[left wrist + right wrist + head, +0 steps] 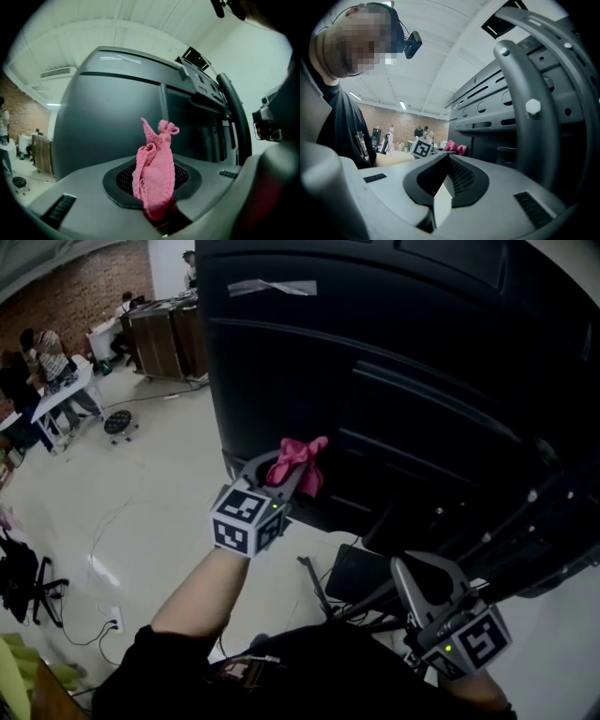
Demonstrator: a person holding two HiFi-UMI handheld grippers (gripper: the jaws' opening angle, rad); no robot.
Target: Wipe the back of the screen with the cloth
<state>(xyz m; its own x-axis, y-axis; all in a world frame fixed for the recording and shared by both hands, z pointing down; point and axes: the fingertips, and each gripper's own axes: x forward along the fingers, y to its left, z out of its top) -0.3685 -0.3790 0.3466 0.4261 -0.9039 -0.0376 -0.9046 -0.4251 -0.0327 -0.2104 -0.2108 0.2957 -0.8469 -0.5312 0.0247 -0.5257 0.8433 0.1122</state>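
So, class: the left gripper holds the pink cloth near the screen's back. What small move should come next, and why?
Probably ease the left gripper forward until the cloth presses on the screen's dark back, then start a stroke. The cloth is pinched upright in the jaws, and seems to stand just short of it, so contact isn't clear.

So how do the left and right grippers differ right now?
The left gripper is shut on the pink cloth, while the right gripper has nothing between its jaws. The left gripper is raised near the screen's dark back, while the right gripper sits lower, by the stand. On both, the jaws are closed.
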